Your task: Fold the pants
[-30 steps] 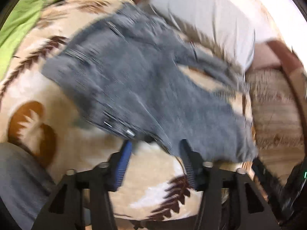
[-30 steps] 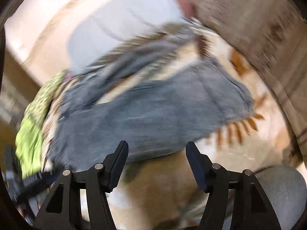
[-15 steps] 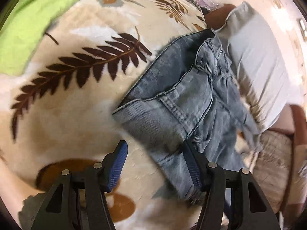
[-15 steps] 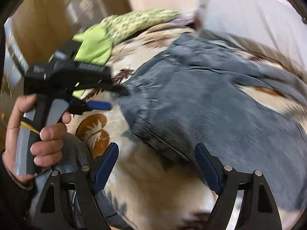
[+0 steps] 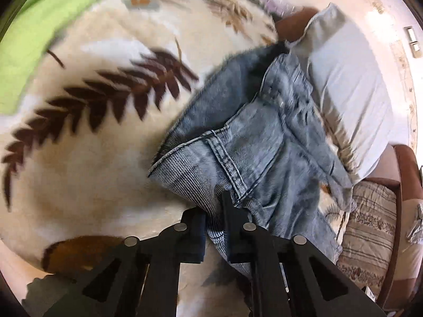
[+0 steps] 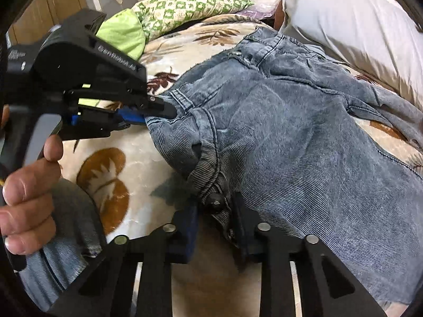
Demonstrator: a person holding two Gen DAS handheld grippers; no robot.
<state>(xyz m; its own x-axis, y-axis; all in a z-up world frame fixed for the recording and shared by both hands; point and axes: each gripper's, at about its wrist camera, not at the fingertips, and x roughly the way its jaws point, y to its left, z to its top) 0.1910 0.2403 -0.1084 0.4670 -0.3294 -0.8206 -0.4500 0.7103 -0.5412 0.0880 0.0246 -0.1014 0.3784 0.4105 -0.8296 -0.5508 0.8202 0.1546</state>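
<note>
Both grippers are now pinching the waistband that they were only nearing: left gripper (image 5: pixel 215 224) and right gripper (image 6: pixel 215 220) gripping the jeans (image 6: pixel 290 137), lying unfolded mid-frame on the bed (image 5: pixel 92 158). Folding is barely starting.

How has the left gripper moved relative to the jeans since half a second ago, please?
Yes: the left gripper has closed onto the waistband of the jeans, on the leaf-patterned blanket.

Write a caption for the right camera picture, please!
Both grippers, right and left, pinch the jeans waistband on a leaf-print blanket.
</note>
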